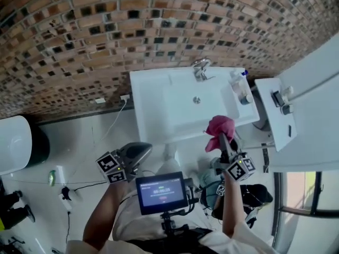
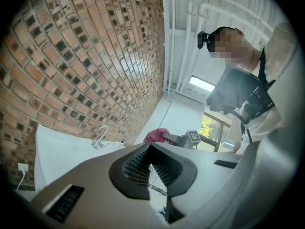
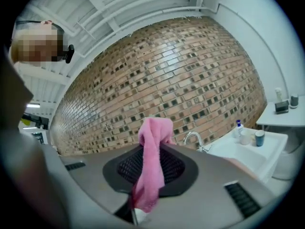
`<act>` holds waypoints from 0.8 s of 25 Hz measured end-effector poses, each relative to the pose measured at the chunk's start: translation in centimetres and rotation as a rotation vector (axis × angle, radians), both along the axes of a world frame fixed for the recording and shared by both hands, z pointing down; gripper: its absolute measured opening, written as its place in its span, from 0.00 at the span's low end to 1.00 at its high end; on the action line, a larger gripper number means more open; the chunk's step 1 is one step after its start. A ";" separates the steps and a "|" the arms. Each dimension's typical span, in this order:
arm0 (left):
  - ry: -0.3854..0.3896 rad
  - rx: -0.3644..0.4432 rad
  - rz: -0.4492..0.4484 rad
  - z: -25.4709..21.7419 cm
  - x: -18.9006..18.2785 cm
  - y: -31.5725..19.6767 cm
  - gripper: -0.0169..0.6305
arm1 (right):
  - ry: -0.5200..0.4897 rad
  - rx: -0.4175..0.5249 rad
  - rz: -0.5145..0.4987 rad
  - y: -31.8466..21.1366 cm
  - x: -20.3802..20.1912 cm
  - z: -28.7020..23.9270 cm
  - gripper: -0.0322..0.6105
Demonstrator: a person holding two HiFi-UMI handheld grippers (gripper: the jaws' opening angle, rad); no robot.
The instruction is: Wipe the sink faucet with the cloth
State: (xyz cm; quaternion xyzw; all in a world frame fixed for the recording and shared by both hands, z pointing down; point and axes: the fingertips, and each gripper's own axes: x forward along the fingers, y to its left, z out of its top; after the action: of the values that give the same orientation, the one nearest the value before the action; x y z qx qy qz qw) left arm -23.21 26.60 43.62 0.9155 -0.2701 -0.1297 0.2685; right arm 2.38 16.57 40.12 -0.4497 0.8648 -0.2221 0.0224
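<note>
The left gripper (image 1: 142, 150) hangs in front of the white sink (image 1: 151, 107), its jaws pressed together with nothing between them. At the back of the basin, against the brick wall (image 1: 106, 30), stands the chrome faucet (image 1: 201, 69), well apart from both grippers. Further right, the right gripper (image 1: 223, 141) is clenched on the pink cloth (image 1: 220, 127), which bunches up near the sink's front right edge.

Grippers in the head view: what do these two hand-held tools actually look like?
The left gripper and right gripper are alike: smooth grey moulded bodies that taper to two jaws lined with dark ribbed pads. Each carries a cube covered in black-and-white square markers.
</note>
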 end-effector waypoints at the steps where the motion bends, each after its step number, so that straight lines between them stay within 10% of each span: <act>1: 0.003 -0.013 0.003 0.4 0.1 0.8 0.03 | 0.015 0.014 0.005 1.2 0.0 -0.3 0.17; 8: -0.095 -0.023 0.011 1.9 1.4 5.4 0.03 | 0.071 0.082 -0.018 8.1 0.4 -1.3 0.17; 20: -0.153 -0.065 -0.245 2.3 7.5 9.4 0.03 | 0.129 0.027 -0.022 14.4 6.1 2.8 0.17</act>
State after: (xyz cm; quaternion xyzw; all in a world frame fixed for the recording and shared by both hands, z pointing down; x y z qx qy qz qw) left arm -15.68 36.03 45.94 0.8738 -0.4035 -0.0826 0.2586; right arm 8.51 30.94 42.88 -0.4531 0.8724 -0.1811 -0.0299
